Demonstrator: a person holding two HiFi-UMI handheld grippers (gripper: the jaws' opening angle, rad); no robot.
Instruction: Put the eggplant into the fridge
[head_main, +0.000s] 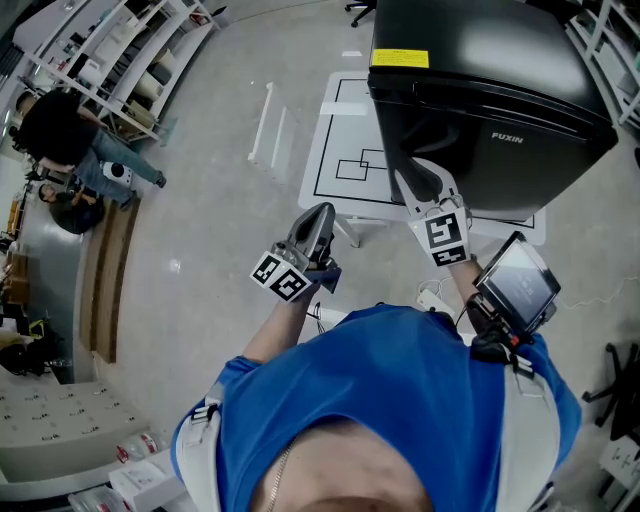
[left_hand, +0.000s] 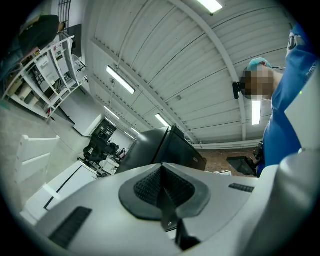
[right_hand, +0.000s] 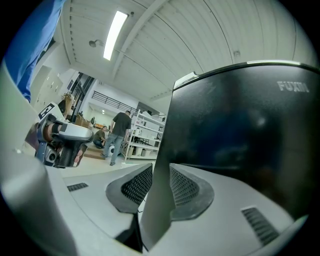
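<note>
The black fridge (head_main: 480, 90) stands in front of me with its door shut. My right gripper (head_main: 420, 182) reaches to the door's left edge. In the right gripper view the pale side edge of the fridge door (right_hand: 159, 200) fills the gap between the pads, and my right gripper (right_hand: 160, 187) looks shut on it. My left gripper (head_main: 318, 215) hangs in the air left of the fridge, shut and empty; in its own view my left gripper (left_hand: 162, 187) shows pads meeting, with the fridge (left_hand: 160, 147) behind. No eggplant is in any view.
The fridge rests on a white floor mat (head_main: 345, 160) with black lines. A white rail (head_main: 262, 125) lies on the floor to the left. Shelving (head_main: 120, 60) and people (head_main: 70, 140) are at the far left. A screen device (head_main: 515, 285) sits at my right arm.
</note>
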